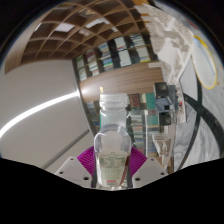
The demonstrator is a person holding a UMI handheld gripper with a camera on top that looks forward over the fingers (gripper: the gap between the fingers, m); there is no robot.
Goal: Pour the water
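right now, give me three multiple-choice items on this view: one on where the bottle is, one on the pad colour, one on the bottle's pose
1. Where is the clear plastic bottle?
A. between the gripper fingers
B. far beyond the fingers
C. lying on the floor

2. What colour are the finger pads?
A. green
B. purple
C. yellow

3. How does the bottle stand?
A. upside down
B. on its side
C. upright, neck up

Answers: 1 A, its body fills the space between the two pads. 2 B, both inner faces show purple. 3 C, the narrow neck points up above the wider body.
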